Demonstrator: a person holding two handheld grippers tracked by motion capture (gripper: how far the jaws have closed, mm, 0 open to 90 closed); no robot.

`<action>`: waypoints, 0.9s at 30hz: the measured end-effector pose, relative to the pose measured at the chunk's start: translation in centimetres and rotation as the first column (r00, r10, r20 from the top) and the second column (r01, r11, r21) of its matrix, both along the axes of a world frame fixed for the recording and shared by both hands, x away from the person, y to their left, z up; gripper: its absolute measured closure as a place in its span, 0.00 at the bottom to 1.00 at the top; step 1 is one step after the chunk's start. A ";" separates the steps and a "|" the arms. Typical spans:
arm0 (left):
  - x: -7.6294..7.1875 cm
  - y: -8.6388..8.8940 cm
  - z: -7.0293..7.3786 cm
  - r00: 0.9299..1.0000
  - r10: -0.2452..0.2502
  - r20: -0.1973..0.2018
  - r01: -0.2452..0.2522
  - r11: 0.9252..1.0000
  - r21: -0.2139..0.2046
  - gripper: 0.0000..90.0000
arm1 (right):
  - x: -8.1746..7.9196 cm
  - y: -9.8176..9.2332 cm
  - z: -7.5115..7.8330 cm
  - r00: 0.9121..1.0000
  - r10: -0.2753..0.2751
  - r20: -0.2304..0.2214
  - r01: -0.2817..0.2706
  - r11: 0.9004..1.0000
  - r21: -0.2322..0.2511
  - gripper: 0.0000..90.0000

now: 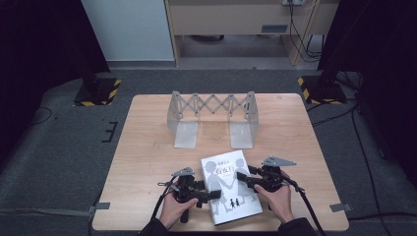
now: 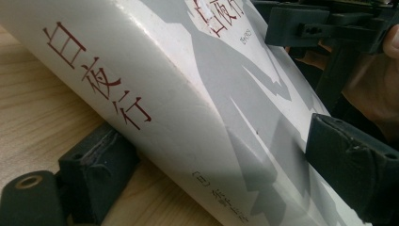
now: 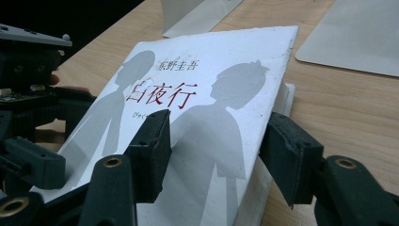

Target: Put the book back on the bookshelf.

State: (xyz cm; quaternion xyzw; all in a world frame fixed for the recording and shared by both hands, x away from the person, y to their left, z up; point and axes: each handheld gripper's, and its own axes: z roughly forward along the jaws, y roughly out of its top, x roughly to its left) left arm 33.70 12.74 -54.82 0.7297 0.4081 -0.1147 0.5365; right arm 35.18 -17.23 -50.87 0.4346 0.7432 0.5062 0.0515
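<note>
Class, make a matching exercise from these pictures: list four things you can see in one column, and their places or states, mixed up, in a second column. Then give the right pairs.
Things
1. book
2. folding metal rack
3. left gripper
4. right gripper

Places or states
A. stands at the far middle of the table
B. its jaws straddle the spine edge
C. lies at the table's near edge, between both hands
D. one of its jaws rests on the front cover, the other is beside the page edge

Pairs: 1-C, 2-A, 3-B, 4-D
</note>
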 end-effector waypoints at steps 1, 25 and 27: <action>0.0 0.0 0.0 1.000 0.000 0.000 0.000 1.000 0.000 0.10 | 0.0 0.0 -0.1 1.000 -0.002 -0.002 0.002 1.000 -0.009 0.48; -0.4 -0.7 0.0 1.000 0.024 0.000 -0.024 1.000 -0.014 0.00 | -0.1 0.0 -1.3 0.997 -0.039 -0.071 0.042 0.998 0.037 0.46; -0.4 -0.8 0.1 1.000 0.030 -0.006 -0.031 0.999 -0.011 0.00 | -0.1 0.0 -1.4 0.997 -0.040 -0.069 0.043 0.998 0.043 0.46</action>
